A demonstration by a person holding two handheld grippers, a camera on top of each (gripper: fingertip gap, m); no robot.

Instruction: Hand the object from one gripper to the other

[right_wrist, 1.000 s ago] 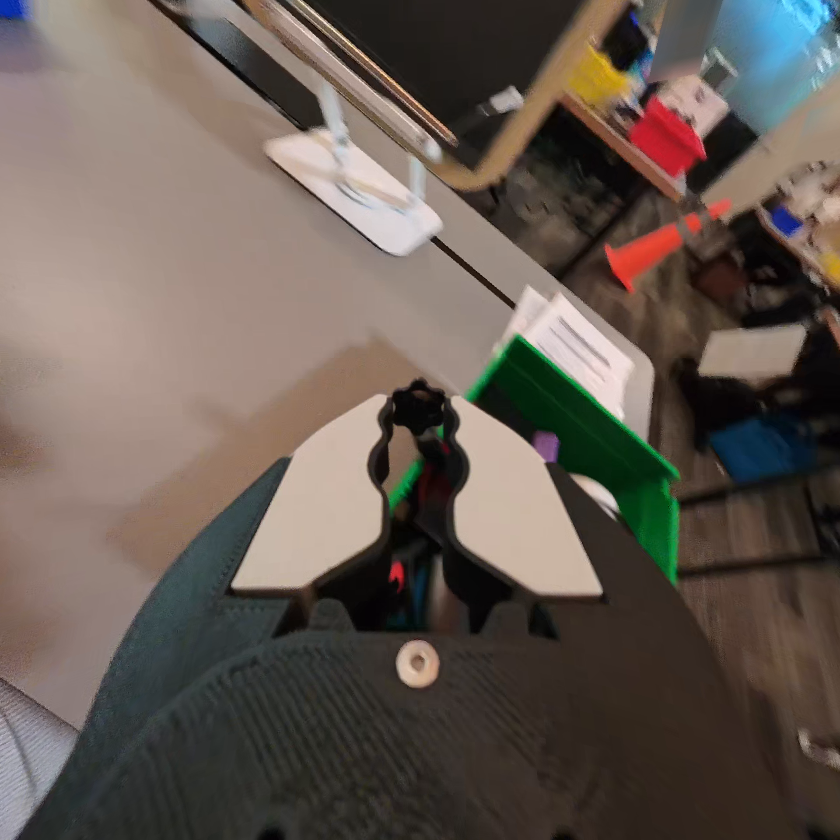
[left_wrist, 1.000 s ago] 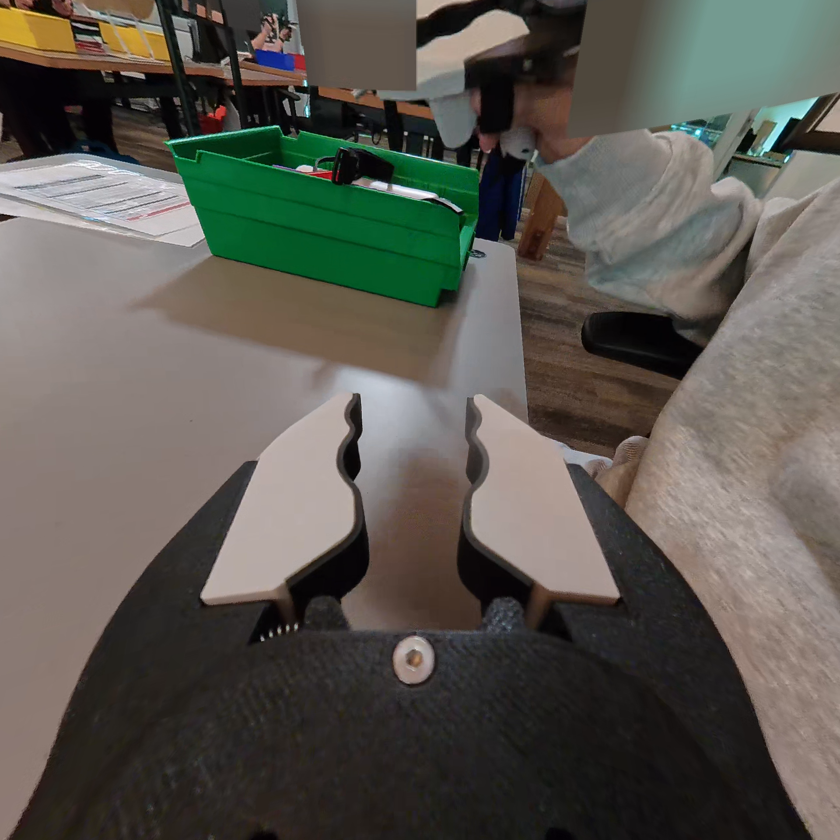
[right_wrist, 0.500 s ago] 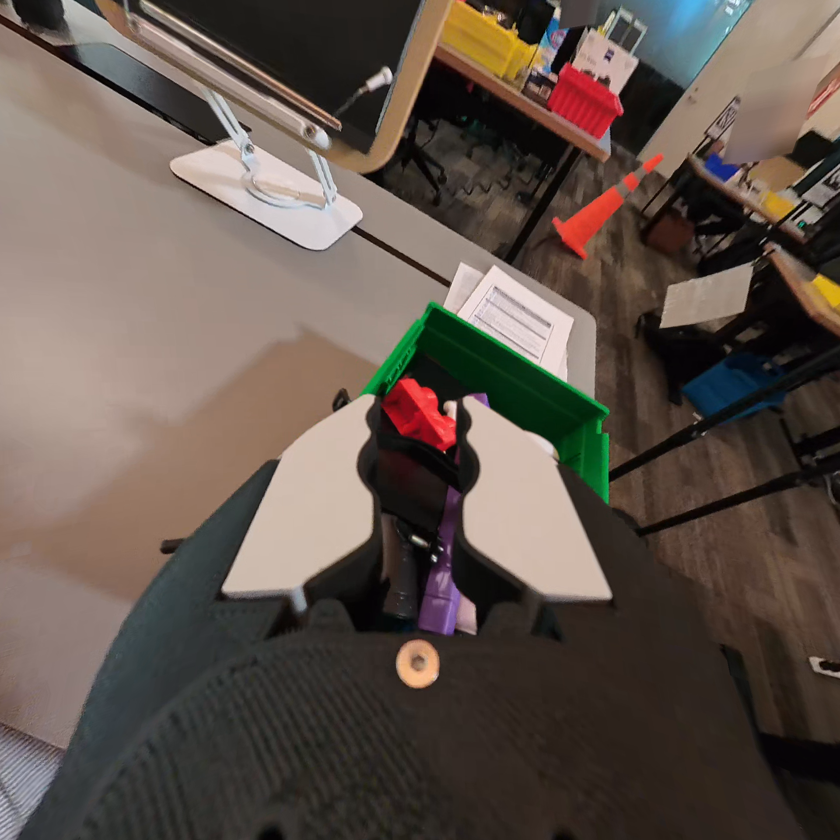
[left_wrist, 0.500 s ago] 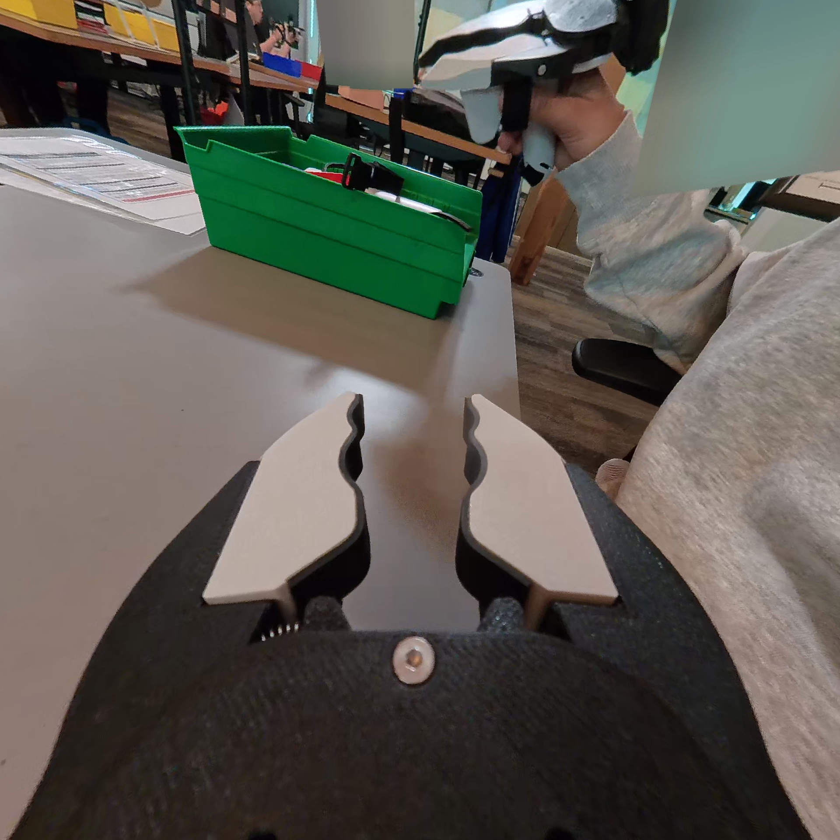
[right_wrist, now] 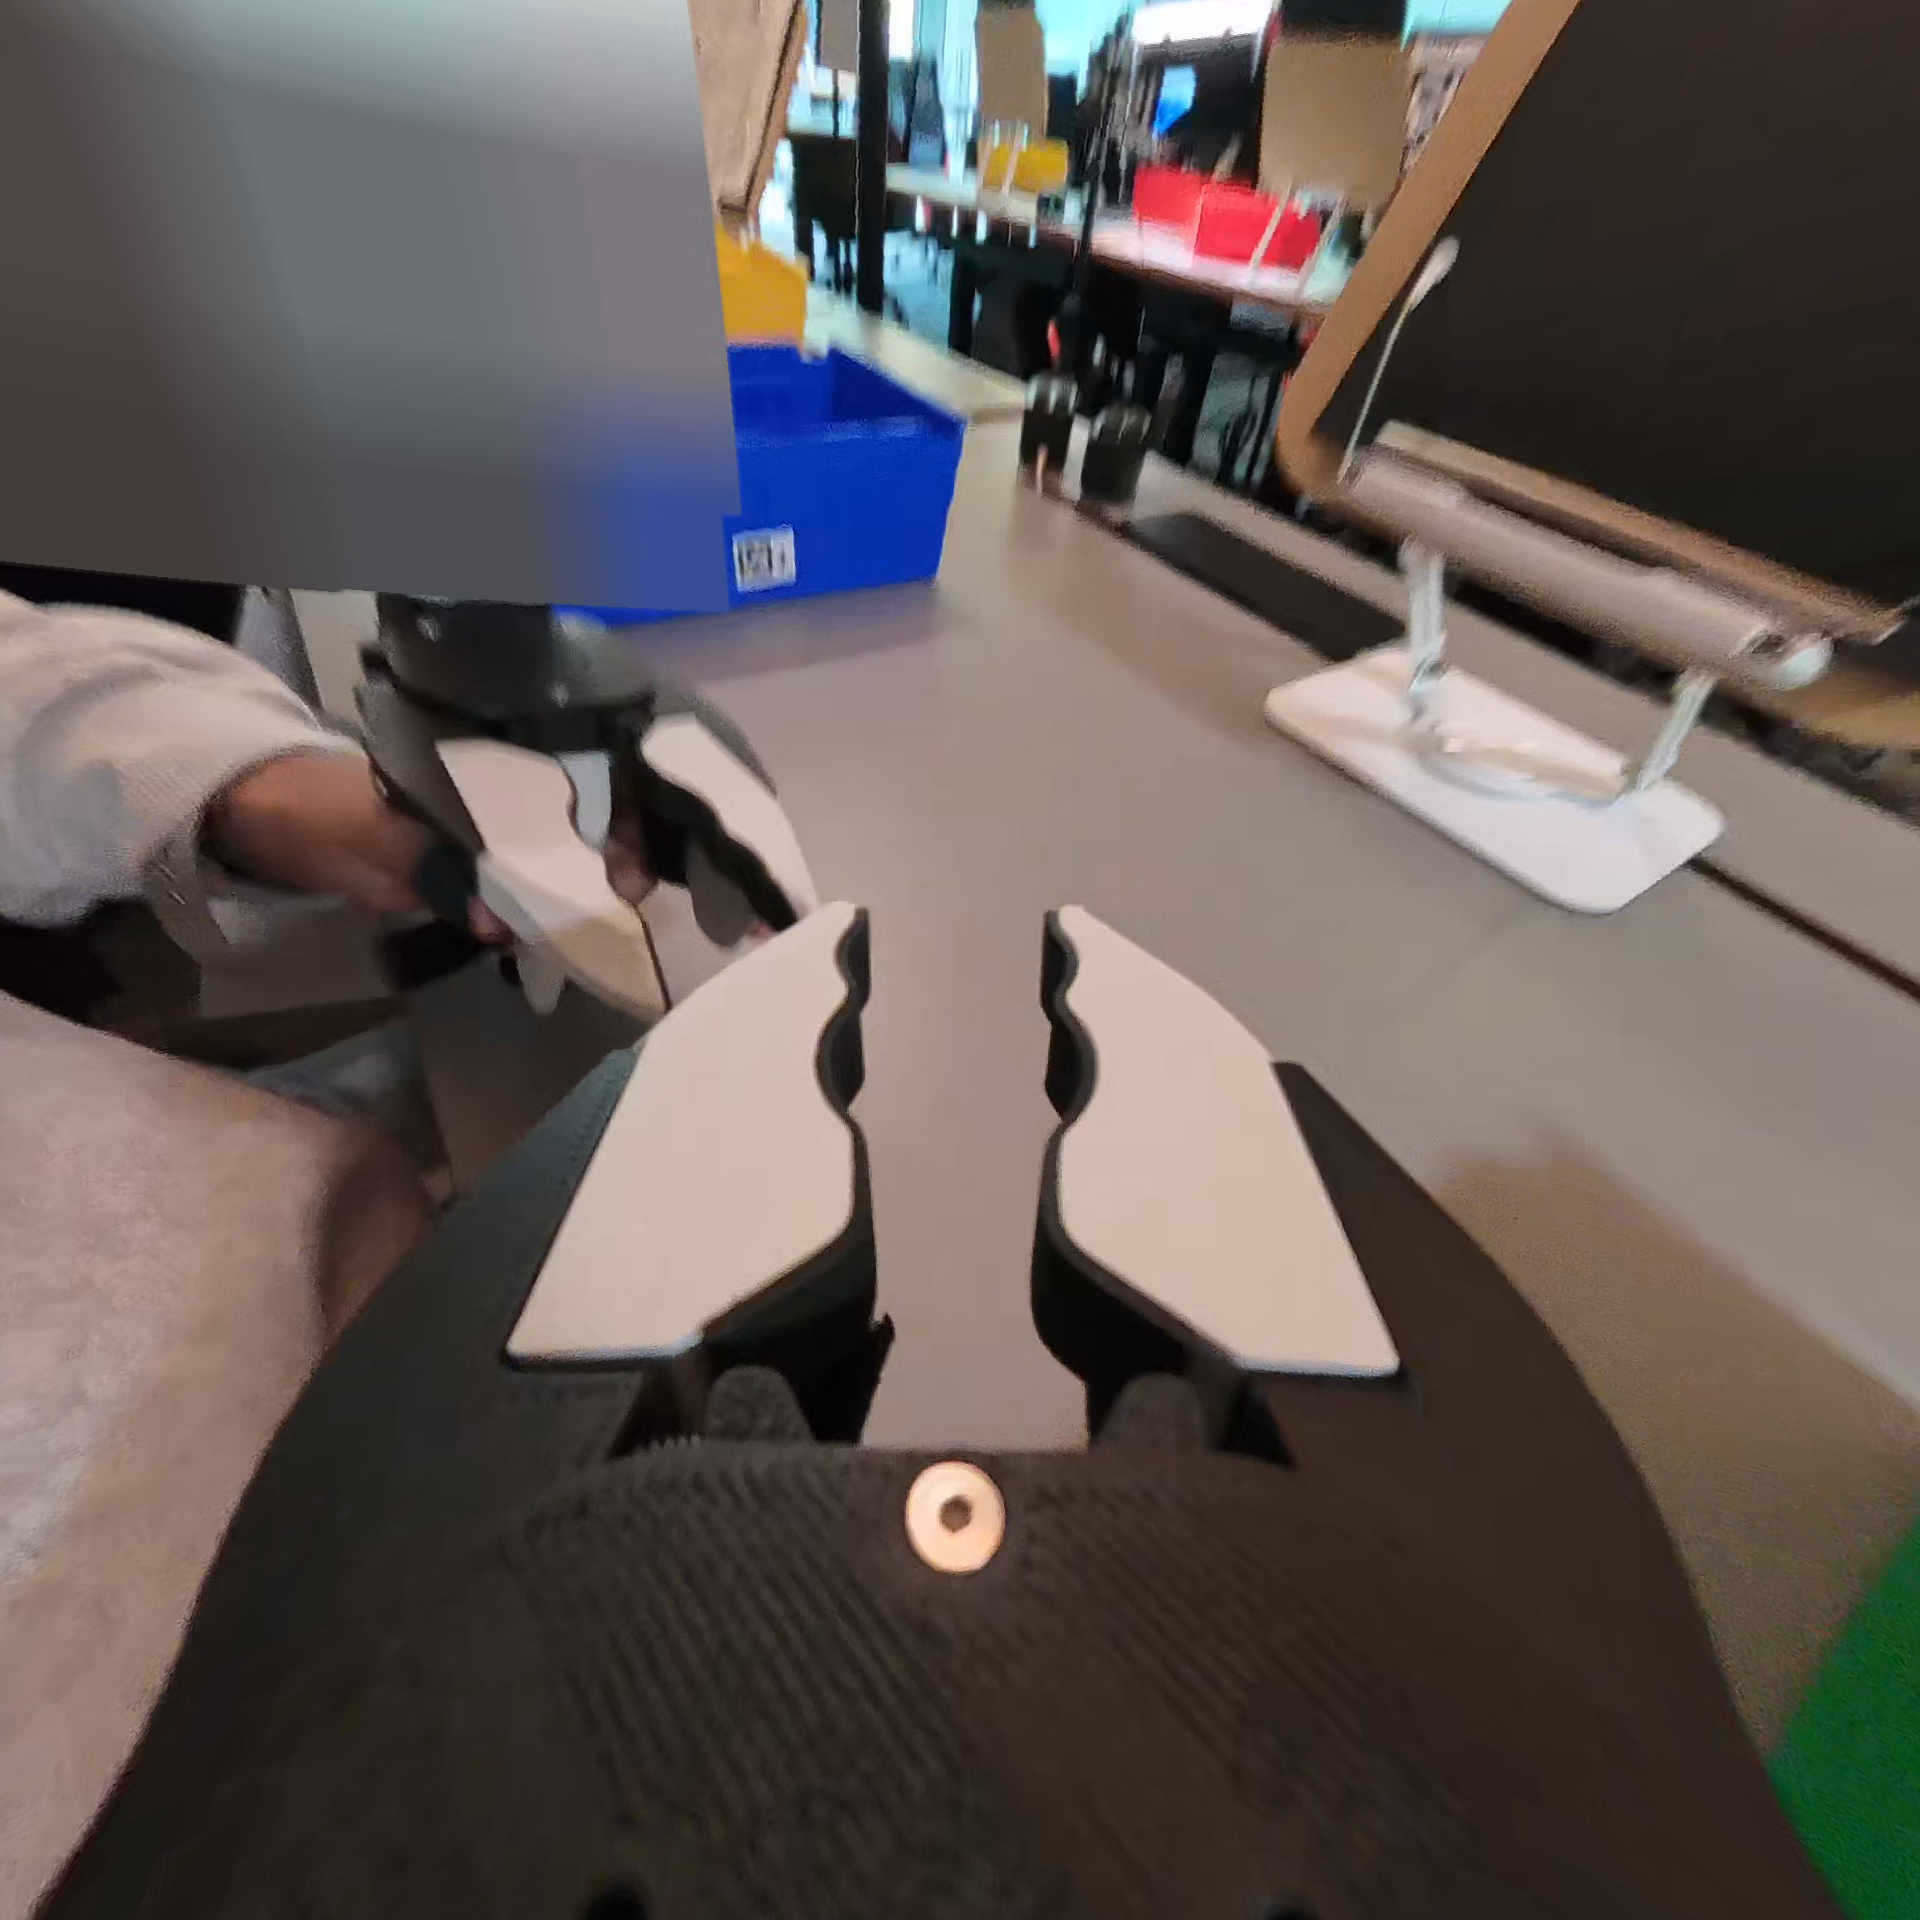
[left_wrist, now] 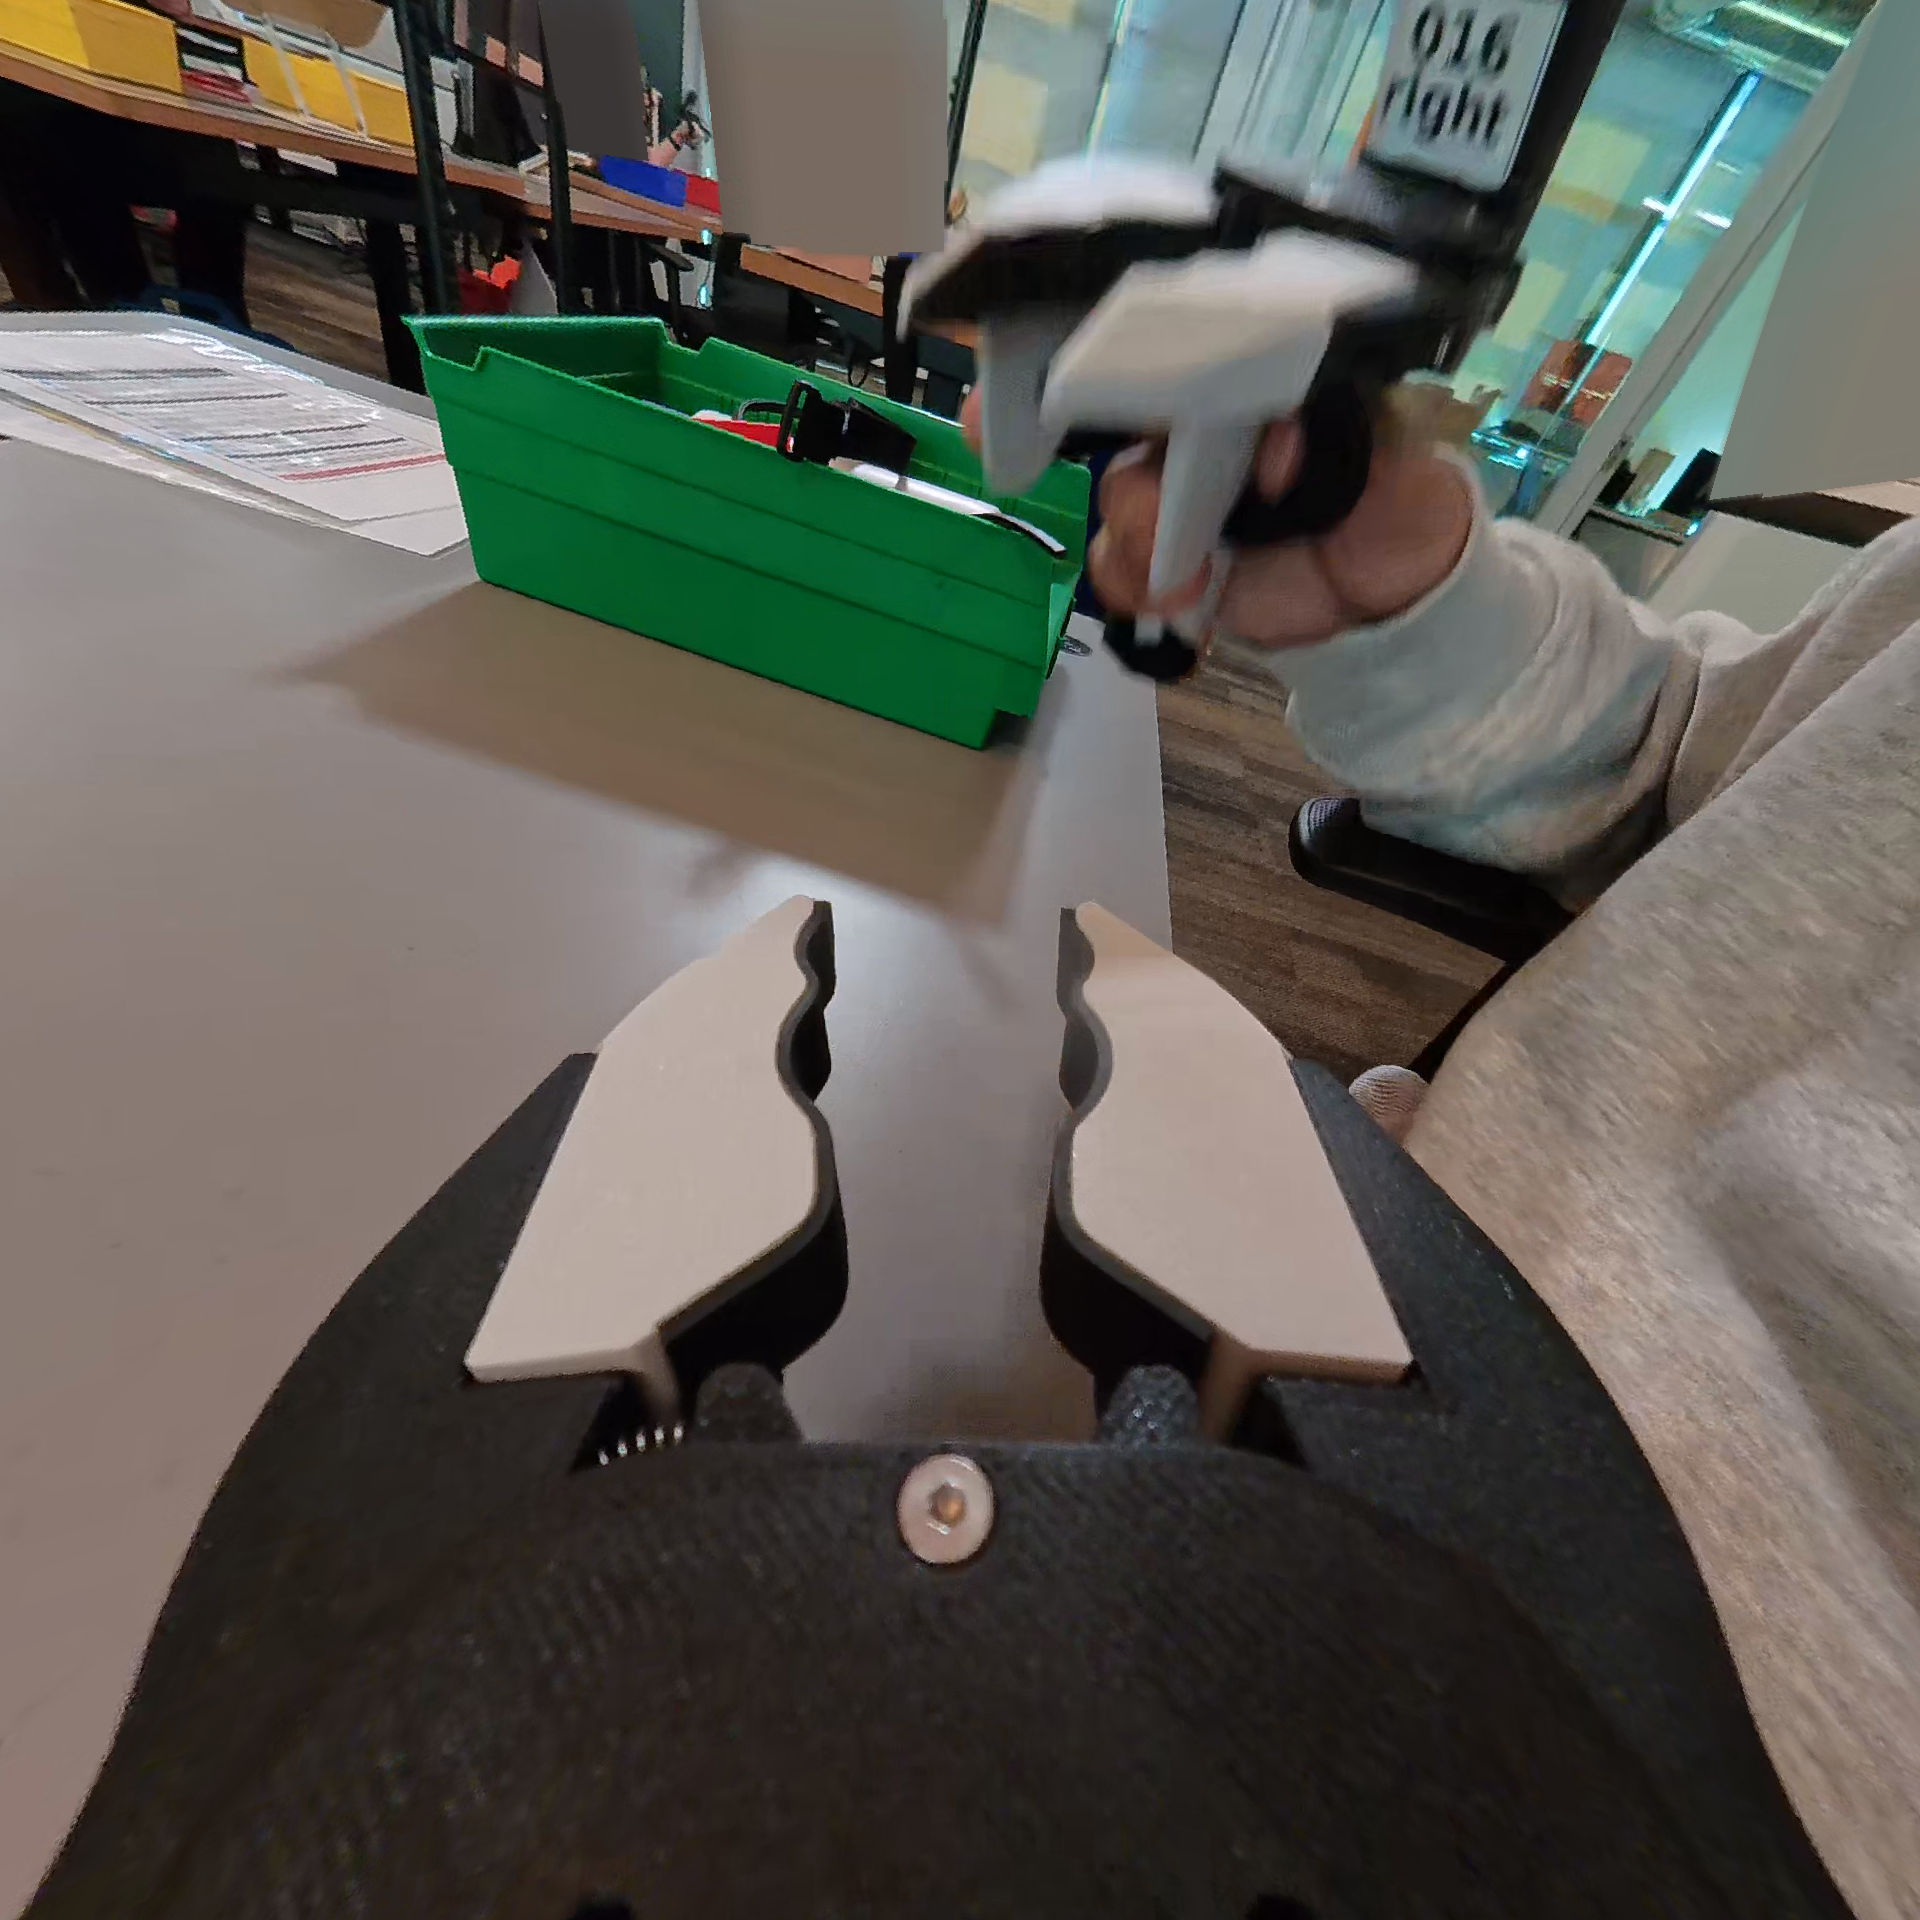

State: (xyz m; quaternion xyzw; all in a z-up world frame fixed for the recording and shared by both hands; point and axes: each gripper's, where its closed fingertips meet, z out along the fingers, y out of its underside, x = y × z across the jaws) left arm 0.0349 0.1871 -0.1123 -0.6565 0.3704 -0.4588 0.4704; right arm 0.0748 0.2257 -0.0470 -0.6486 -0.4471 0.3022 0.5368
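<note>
my left gripper spread, empty, low over table | my right gripper spread, empty, at 1 o'clock in left view | object: none held, likely still in green bin at 12 | risk: no pick made, handoff closes on air

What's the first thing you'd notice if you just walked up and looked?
The bright green plastic bin full of small items, at the far edge of the grey table. Beside it, a hand holds the right tool in the air, open and empty. The left tool also gapes empty.
</note>
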